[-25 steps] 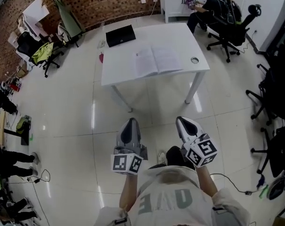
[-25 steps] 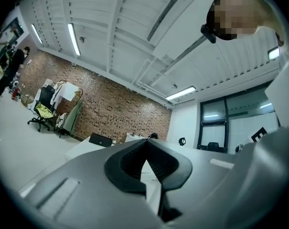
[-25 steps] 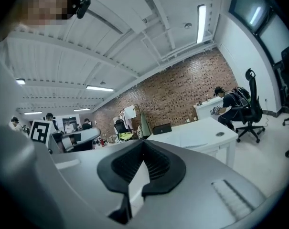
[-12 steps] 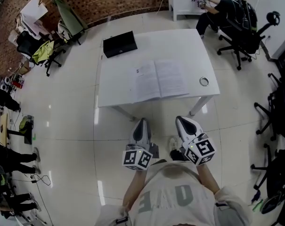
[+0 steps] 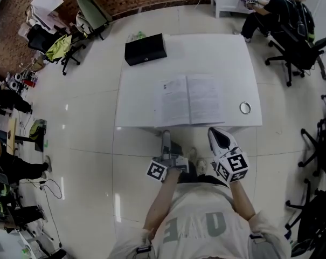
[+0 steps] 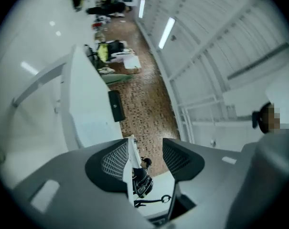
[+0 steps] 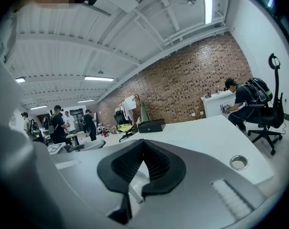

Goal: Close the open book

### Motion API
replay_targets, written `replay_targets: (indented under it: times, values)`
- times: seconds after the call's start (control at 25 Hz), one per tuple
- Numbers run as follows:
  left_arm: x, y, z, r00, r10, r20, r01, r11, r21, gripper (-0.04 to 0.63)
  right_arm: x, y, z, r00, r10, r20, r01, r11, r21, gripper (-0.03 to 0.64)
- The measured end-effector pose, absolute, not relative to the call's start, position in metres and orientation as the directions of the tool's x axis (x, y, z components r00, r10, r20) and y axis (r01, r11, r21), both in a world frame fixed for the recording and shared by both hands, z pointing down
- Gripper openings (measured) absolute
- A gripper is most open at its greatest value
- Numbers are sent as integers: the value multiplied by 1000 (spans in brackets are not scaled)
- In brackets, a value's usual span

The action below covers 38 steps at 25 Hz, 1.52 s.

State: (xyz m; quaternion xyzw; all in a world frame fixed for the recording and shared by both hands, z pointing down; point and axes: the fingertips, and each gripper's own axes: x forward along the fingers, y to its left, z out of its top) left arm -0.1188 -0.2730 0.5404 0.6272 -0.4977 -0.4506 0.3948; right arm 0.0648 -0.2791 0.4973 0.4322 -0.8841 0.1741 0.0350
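Landmark: white table, seen from above.
Office chair: well apart from the table's far left corner, draped in yellow-green cloth.
Black box: on the table's far left part, close to the far edge.
Left gripper: just off the table's near edge, rolled onto its side; just now opening, spread wide, nothing between.
Open book: flat on the table, pages up, against the near edge, about midway along it.
Right gripper: just off the table's near edge, below the book's right page; pressed together, empty.
Metal-rimmed grommet: in the table's near right corner.
Seated person: beyond the table's far right corner.
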Motion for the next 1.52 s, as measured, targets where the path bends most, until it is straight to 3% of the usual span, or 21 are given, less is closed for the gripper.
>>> replay_targets:
  times: [0.2, 0.36, 0.48, 1.52]
  values:
    - [-119, -286, 619, 28, -999, 19, 12, 19, 1000, 246, 70, -292, 516, -614, -748, 252, -785, 545, -295, 5]
    - [-102, -293, 668, 70, -987, 142, 111, 149, 983, 250, 75, -303, 520, -600, -756, 262, -795, 526, -303, 5]
    - [-95, -300, 678, 113, -975, 191, 96, 202, 975, 249, 73, -310, 521, -592, -760, 269, -800, 513, -311, 5]
    - [-89, -328, 669, 128, -978, 165, 133, 182, 974, 212, 60, -314, 534, -597, -738, 315, -798, 507, -326, 5]
